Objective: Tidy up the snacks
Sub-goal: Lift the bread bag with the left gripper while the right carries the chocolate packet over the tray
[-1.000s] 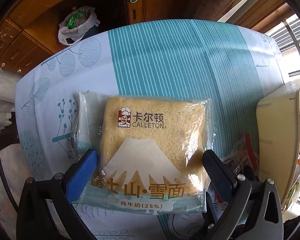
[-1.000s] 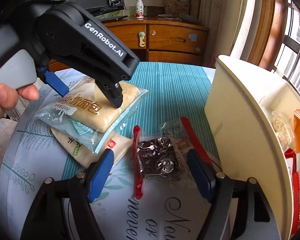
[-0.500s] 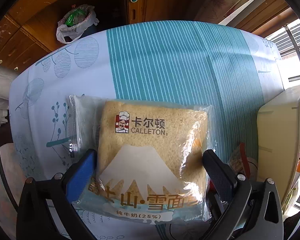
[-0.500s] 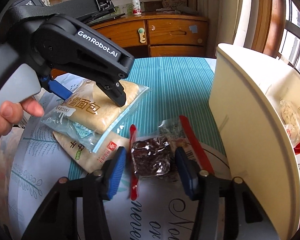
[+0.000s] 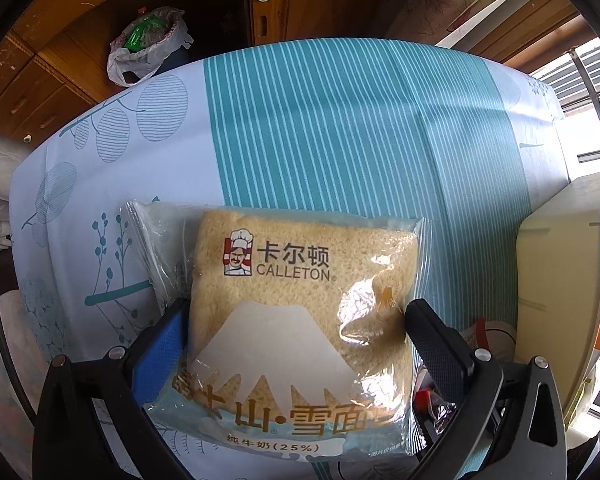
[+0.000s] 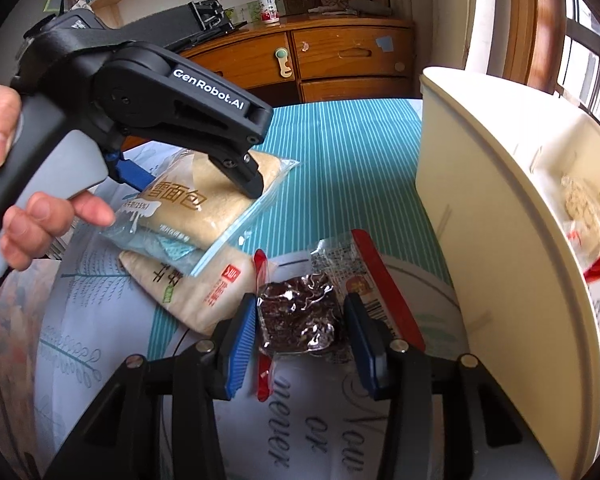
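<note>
On the cloth-covered surface (image 5: 340,128) stood our cream storage bin (image 6: 500,208), already holding several packets, the largest thing in view. Next in size was the bread packet (image 5: 296,308), lifted off a second pale packet (image 6: 204,288) that lay on the cloth. Our left tool (image 5: 296,332) was clenched on its two side edges. We judged the bread light and very soft, its film slick and loose, so we held it by the sides with little squeeze; harder pressure would crush the slice. Smallest was the dark snack packet (image 6: 300,316) with red seams, lying flat near the bin. Our right tool (image 6: 300,328) straddled it, pads just beside it, not yet closed. It looked crinkly and light, best taken across its middle. The bread wrapper read "CALLETON" with "(25%)" below; the left tool's arm read "GenRobot.AI".
</note>
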Tool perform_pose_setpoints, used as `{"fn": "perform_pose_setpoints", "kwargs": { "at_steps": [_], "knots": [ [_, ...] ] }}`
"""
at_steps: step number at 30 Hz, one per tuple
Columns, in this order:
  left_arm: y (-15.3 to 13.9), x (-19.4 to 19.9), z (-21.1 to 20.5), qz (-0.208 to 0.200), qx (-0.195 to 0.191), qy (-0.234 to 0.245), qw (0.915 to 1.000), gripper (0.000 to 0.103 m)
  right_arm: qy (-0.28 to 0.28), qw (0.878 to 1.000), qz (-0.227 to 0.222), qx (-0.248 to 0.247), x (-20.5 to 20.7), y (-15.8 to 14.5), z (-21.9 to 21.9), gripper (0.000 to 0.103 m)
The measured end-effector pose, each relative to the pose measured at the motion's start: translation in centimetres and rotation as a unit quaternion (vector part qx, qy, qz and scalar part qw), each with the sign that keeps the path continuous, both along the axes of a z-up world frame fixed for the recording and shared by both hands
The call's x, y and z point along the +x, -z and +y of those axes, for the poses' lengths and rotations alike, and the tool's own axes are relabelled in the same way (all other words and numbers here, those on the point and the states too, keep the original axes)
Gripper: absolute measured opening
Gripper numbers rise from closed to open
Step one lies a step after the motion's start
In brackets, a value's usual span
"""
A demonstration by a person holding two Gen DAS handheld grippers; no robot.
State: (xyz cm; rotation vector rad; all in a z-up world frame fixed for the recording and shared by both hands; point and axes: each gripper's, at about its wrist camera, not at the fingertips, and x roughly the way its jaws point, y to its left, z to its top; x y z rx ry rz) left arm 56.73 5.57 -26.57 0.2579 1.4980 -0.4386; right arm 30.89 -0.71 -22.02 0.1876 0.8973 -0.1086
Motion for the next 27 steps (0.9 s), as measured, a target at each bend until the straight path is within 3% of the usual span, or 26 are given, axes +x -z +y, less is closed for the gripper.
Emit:
{"fn": "perform_pose_setpoints", "kwargs": {
  "at_steps": [19, 27],
  "knots": [
    [-0.9, -3.3, 0.0, -0.07, -0.005, -0.008, 0.9975, 0.103, -0.001, 1.0, -0.002, 0.029, -3.1, -1.5, 0.6, 0.044],
    [-1.4, -5.5, 0.9, -0.071, -0.008, -0.017, 0.9973, 0.1, -0.005, 0.999, -0.009, 0.034, -4.6, -2.6, 1.2, 0.044]
  ]
}}
